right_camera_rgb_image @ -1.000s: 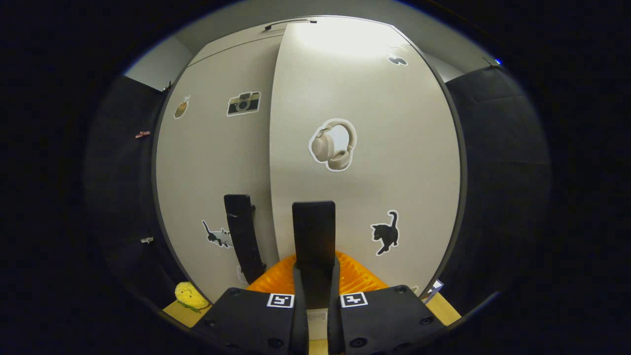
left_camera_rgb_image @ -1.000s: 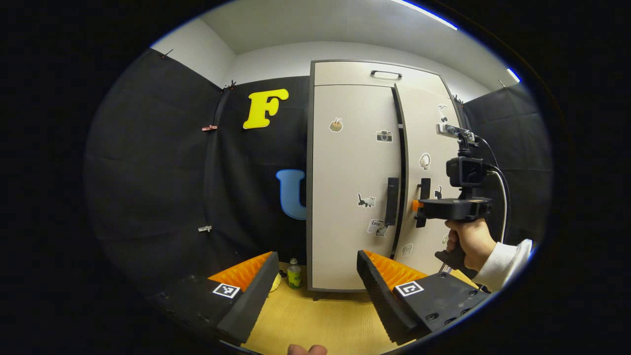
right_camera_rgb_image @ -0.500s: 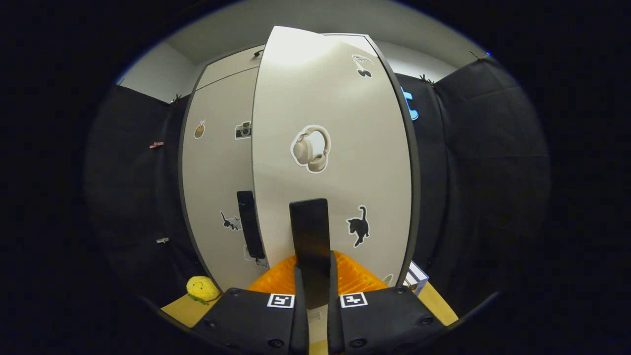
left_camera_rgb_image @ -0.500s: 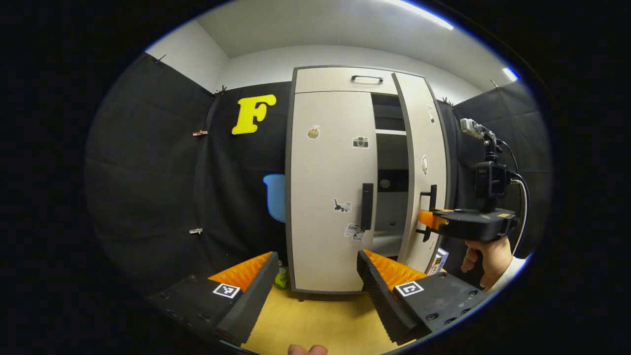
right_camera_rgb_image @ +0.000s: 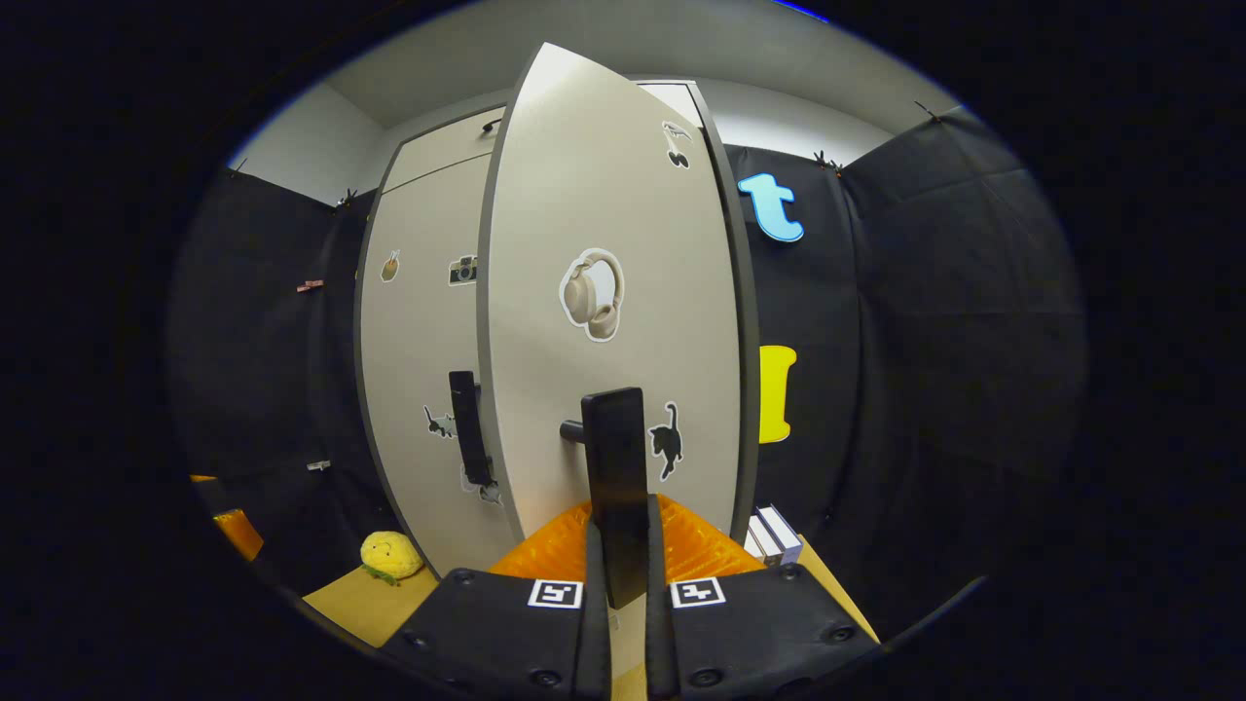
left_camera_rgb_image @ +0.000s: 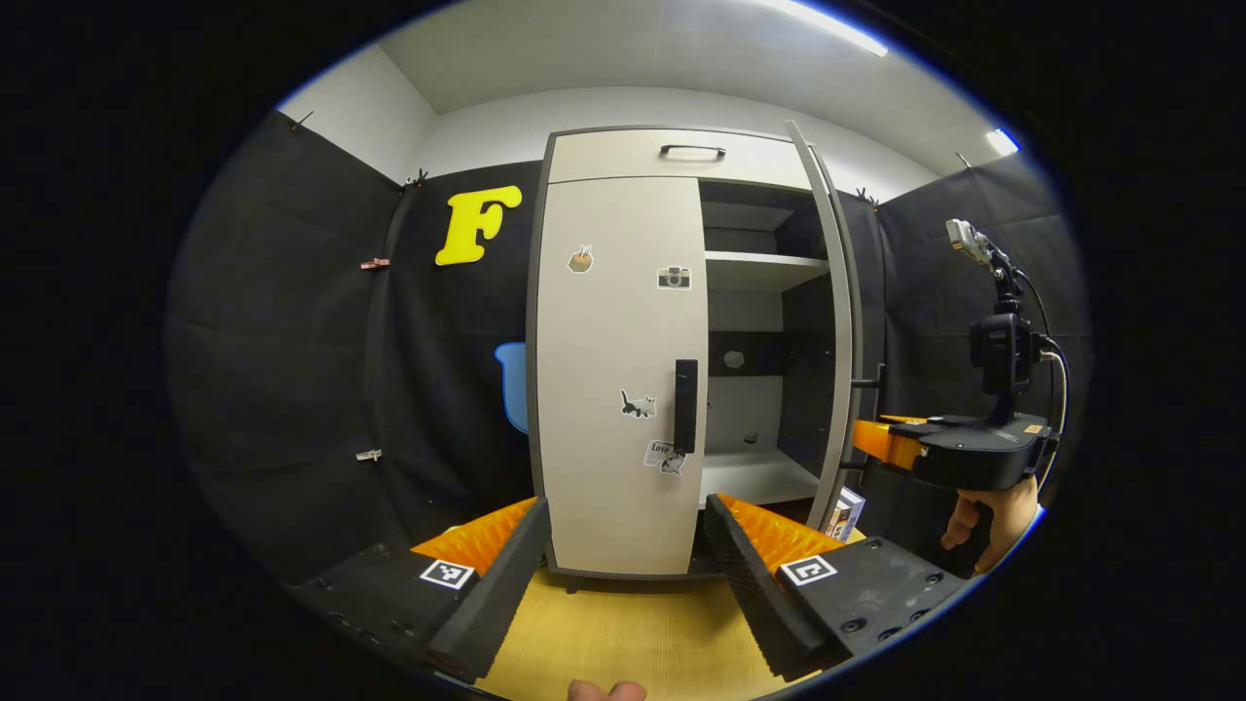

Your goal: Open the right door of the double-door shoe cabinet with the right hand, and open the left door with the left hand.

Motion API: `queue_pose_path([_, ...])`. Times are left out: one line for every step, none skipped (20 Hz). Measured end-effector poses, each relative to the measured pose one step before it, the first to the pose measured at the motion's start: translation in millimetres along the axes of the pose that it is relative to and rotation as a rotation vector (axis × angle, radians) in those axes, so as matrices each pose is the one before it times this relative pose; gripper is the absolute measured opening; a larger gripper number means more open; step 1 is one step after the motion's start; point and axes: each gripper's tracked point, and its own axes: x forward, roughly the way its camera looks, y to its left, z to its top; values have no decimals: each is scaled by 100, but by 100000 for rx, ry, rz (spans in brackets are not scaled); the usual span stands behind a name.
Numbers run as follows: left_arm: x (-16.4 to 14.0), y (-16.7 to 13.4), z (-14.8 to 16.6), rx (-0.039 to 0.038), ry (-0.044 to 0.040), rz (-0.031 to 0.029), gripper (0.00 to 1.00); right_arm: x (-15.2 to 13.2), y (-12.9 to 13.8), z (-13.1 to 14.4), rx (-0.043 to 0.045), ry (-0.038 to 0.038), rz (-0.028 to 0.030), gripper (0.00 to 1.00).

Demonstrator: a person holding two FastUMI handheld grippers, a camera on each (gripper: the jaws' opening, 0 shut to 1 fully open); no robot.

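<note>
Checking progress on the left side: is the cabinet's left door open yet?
No, the left door sits flush and shut, while the left gripper hangs open short of it.

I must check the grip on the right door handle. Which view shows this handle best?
The right gripper view: the handle stands close and upright, both fingers of the right gripper pressed on it. The left gripper view shows the handle far off, small, edge-on beside the open right door.
</note>
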Motion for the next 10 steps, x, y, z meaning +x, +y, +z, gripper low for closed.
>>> queue_pose_path([176, -402, 71, 243, -112, -455, 98, -110, -241, 93, -266, -263, 100, 18])
queue_pose_path([223, -389, 94, 115, -145, -556, 98, -51, -145, -10, 415, 334, 16, 18])
queue_pose_path([264, -331, 13, 84, -58, -556, 98, -145, -168, 70, 778, -135, -10, 18])
queue_pose_path([214, -352, 116, -89, -176, -393, 98, -131, -117, -49, 249, 91, -129, 18])
queue_pose_path([171, -463, 34, -114, 0, -612, 98, -72, -216, 25, -436, -58, -122, 18])
queue_pose_path([257, -379, 73, -13, 97, -609, 98, -88, -261, 12, -675, 211, -204, 18])
queue_pose_path([188, -425, -5, 210, 14, -523, 98, -54, -253, 18, -97, 184, -208, 18])
queue_pose_path([212, -345, 102, 394, -169, -310, 98, -122, -110, -39, 405, 393, -83, 17])
queue_pose_path([212, -317, 70, 432, -144, -430, 98, -60, -187, 8, 660, 280, -62, 17])
queue_pose_path([269, -381, 81, 373, -83, -469, 98, -159, -222, -17, 290, 300, -194, 17])
